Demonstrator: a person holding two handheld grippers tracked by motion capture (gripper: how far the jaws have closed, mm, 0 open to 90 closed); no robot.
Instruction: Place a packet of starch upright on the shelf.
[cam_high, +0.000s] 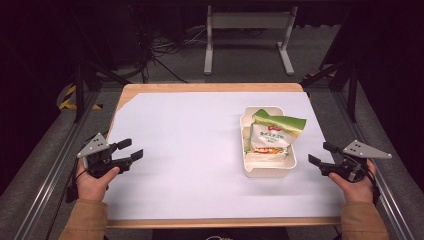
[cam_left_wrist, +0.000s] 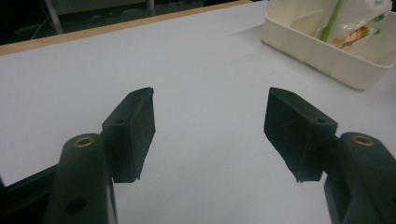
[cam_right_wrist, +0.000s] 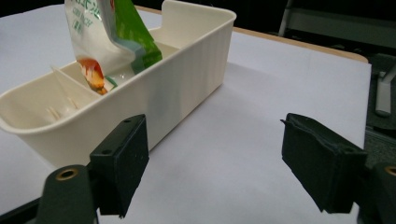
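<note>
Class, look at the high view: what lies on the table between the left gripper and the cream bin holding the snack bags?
Nothing: between the left gripper and the cream bin the high view shows bare white table cover.

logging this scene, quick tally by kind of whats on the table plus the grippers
grippers: 2, left gripper and right gripper, both open
cream bin: 1
snack bag standing in the bin: 1
white sheet covering the table: 1
total: 5
</note>
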